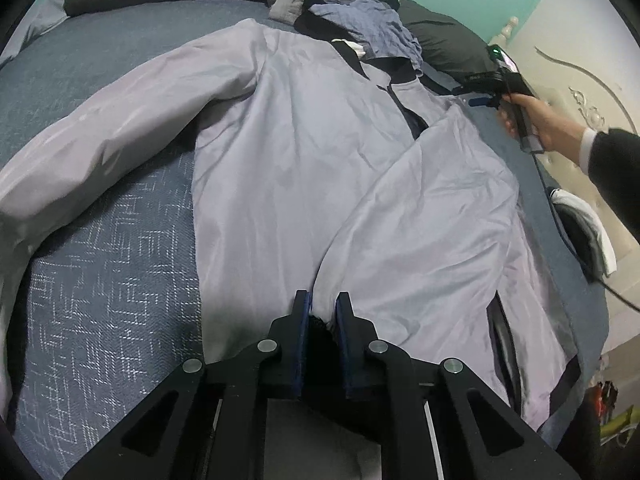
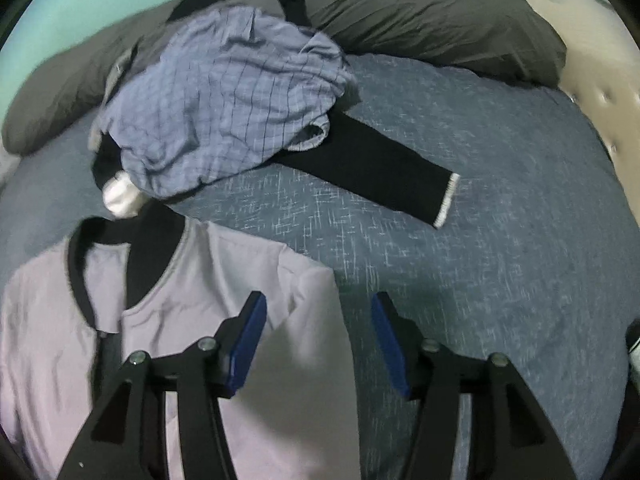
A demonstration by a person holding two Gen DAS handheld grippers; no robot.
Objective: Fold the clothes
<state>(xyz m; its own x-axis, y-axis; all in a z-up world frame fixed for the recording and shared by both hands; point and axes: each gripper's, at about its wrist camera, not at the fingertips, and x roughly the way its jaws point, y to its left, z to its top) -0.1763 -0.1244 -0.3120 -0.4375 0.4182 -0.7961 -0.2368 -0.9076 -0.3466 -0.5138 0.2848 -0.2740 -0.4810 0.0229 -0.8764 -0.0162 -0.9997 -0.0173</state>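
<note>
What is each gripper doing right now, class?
Left gripper: shut on the pale lilac jacket, pinching its hem.
Right gripper: open, holding nothing, above the jacket's shoulder edge.

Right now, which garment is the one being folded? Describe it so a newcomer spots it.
On the blue bedspread, below the grey pillows, lies a pale lilac jacket spread flat. Unlike the crumpled checked blue shirt and black top heaped beyond it, it has a black collar.
</note>
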